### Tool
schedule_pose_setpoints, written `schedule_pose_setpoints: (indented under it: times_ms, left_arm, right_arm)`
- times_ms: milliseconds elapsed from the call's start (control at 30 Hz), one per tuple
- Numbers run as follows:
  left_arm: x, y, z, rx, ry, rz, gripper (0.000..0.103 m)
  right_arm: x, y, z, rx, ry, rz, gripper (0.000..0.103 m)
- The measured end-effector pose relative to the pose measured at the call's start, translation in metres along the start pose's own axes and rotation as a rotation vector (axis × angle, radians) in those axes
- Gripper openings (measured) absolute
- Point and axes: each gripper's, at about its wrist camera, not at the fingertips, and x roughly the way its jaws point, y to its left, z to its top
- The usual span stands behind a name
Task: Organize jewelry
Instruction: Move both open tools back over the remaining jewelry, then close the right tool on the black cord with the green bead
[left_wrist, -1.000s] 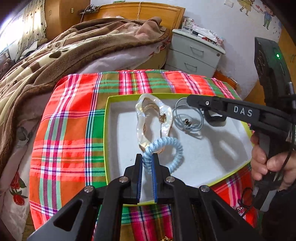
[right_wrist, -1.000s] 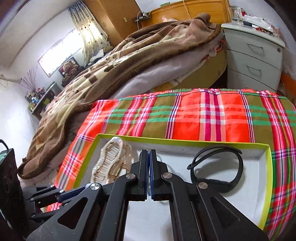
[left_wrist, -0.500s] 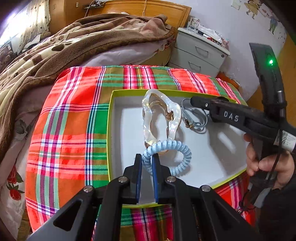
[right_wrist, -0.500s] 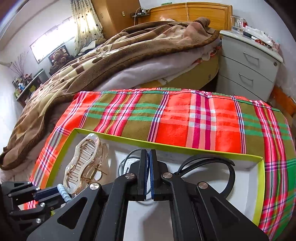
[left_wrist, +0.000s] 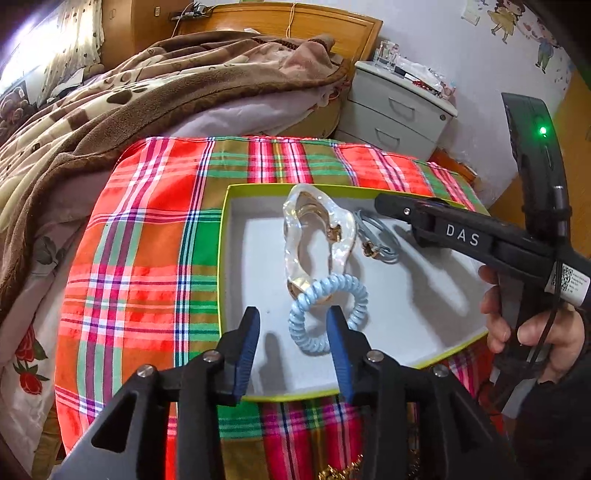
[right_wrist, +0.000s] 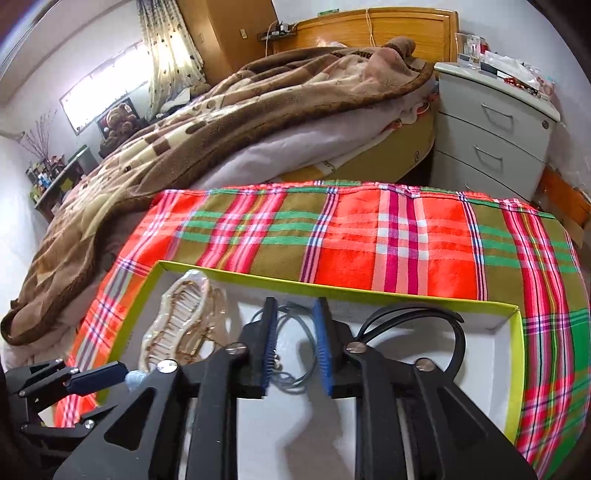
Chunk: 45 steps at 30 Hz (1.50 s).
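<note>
A white tray with a green rim (left_wrist: 222, 258) (right_wrist: 369, 293) lies on the plaid cloth. In it are a clear claw clip (left_wrist: 317, 236) (right_wrist: 181, 325), a light-blue spiral hair tie (left_wrist: 327, 314), a thin grey hair tie with a gold charm (left_wrist: 376, 240) (right_wrist: 291, 354) and a black band (right_wrist: 424, 325). My left gripper (left_wrist: 293, 321) is opening, the spiral tie lying loose between its blue pads. My right gripper (right_wrist: 295, 314) (left_wrist: 384, 203) is opening too, straddling the grey tie without pressing it.
A bed with a brown blanket (left_wrist: 110, 110) lies beyond the cloth, and a white nightstand (right_wrist: 495, 122) stands at the back right. A person's hand (left_wrist: 517, 325) grips the right tool. Gold jewellery (left_wrist: 340, 472) shows at the near edge, outside the tray.
Both pairs of jaws have parted. The left let go of the blue spiral tie, which now rests on the tray floor. The right, shut before, now stands apart around the grey tie.
</note>
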Motion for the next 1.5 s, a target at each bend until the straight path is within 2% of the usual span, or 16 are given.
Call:
schedule_pose_setpoints:
  times_ms: [200,367,767,933,1067,1233,1500]
  left_arm:
    - [-0.024,-0.002,-0.009,0.007,-0.056,-0.030,0.039]
    - [-0.042,-0.003,-0.024,0.012,-0.076,-0.064,0.040]
    - [-0.058,-0.013,-0.071,0.058,-0.049,-0.138,0.040]
    - [-0.061,-0.027,-0.088,0.108,-0.041,-0.182,0.040]
    - [-0.059,-0.034,-0.100,0.127,-0.024,-0.189,0.040]
    - [-0.058,-0.038,-0.112,0.125,-0.008,-0.177,0.040]
    - [-0.062,-0.029,-0.121,0.097,-0.001,-0.152,0.040]
  right_arm:
    - [-0.034,0.009,-0.012,-0.034,-0.058,0.006,0.033]
    - [-0.073,0.004,-0.035,-0.009,-0.111,0.020,0.033]
    - [-0.129,-0.019,-0.110,0.019,-0.122,-0.038,0.033]
    - [-0.141,-0.030,-0.140,0.039,-0.099,-0.080,0.033]
    - [-0.144,-0.038,-0.159,0.077,-0.079,-0.095,0.033]
    - [-0.136,-0.038,-0.178,0.100,-0.037,-0.134,0.033]
    - [-0.126,-0.026,-0.194,0.051,0.010,-0.209,0.033]
